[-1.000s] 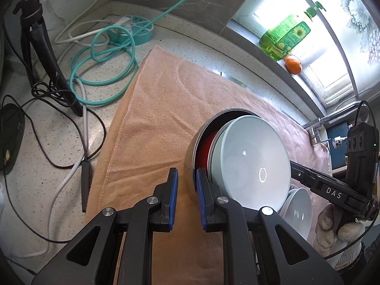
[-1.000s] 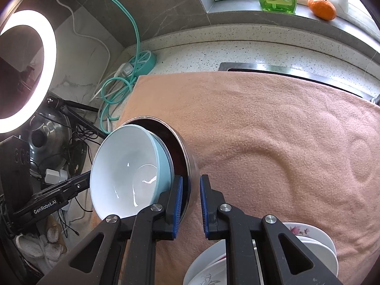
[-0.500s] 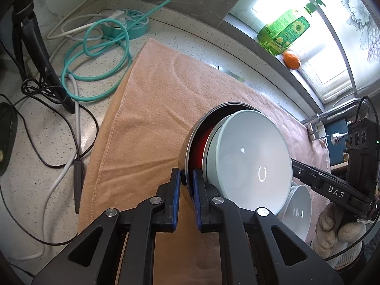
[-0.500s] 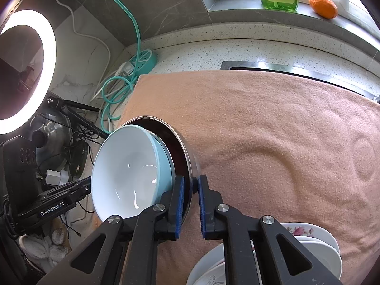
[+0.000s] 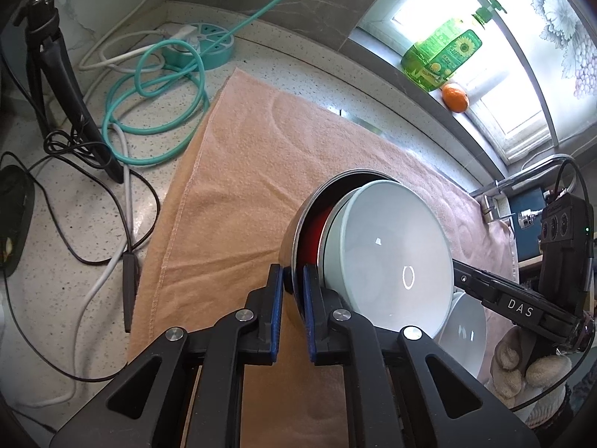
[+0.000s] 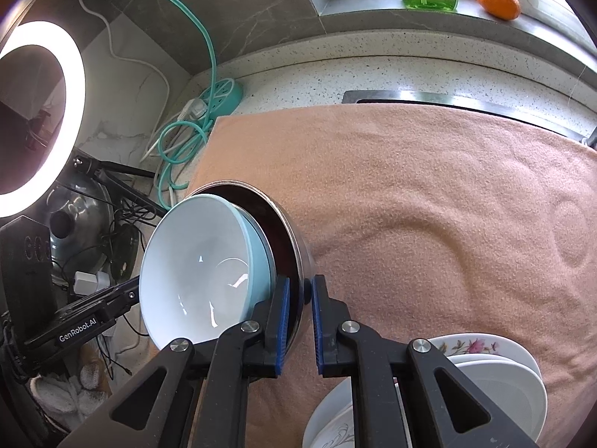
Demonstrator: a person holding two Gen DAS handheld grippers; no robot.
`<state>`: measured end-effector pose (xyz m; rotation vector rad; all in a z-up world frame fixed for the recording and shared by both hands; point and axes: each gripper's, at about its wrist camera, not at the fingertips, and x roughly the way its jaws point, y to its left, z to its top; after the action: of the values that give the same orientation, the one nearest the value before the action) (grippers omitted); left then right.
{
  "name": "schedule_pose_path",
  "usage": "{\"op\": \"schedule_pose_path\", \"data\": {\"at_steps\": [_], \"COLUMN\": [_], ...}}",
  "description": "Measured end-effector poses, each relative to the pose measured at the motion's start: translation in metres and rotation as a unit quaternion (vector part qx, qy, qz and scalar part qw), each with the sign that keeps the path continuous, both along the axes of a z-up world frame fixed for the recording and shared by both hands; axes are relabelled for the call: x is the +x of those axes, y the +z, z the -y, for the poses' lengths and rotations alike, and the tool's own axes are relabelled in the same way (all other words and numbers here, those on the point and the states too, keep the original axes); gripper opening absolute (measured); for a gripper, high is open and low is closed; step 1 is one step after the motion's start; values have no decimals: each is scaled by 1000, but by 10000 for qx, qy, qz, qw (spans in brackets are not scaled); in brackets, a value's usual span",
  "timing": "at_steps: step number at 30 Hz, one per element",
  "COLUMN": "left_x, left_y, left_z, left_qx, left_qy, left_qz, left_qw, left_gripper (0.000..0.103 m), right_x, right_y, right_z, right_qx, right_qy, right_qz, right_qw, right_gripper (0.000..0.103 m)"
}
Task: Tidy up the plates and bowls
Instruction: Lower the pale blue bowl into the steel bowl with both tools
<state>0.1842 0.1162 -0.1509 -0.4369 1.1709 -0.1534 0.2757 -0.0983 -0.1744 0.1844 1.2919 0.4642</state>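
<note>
1. Left gripper (image 5: 291,298) and right gripper (image 6: 298,317) are each pinching one metal bowl's (image 6: 296,257) rim.
2. One blue bowl (image 6: 201,272) is sitting inside it, tilted.
3. Stacked plates (image 6: 496,373) are lying just beside the right gripper.

Each camera sits on a hand-held gripper and looks steeply down, very near. The left one looks from the left, the right one from the right. Both see the nested bowls (image 5: 384,254) (image 6: 209,265), the towel (image 5: 246,164) (image 6: 429,194) and the far window sill (image 5: 481,100) (image 6: 429,18).
</note>
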Motion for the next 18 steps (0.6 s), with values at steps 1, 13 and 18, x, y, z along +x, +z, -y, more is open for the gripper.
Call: {"op": "schedule_pose_path", "data": {"at_steps": [1, 13, 18], "left_x": [0, -9, -12], "left_y": [1, 12, 24], "left_z": [-1, -3, -2], "left_qx": [2, -59, -104], "left_qy": [3, -39, -127], "left_qz": [15, 214, 368], "left_qw": [10000, 9997, 9992], "left_gripper": [8, 8, 8], "right_x": [-1, -13, -21], "right_y": [0, 21, 31], "right_z": [0, 1, 4], "right_qx": [25, 44, 42], "right_qy": [-15, -110, -197], "right_qz": [-15, 140, 216], "right_qw": [10000, 9998, 9996], "right_gripper": [11, 11, 11]}}
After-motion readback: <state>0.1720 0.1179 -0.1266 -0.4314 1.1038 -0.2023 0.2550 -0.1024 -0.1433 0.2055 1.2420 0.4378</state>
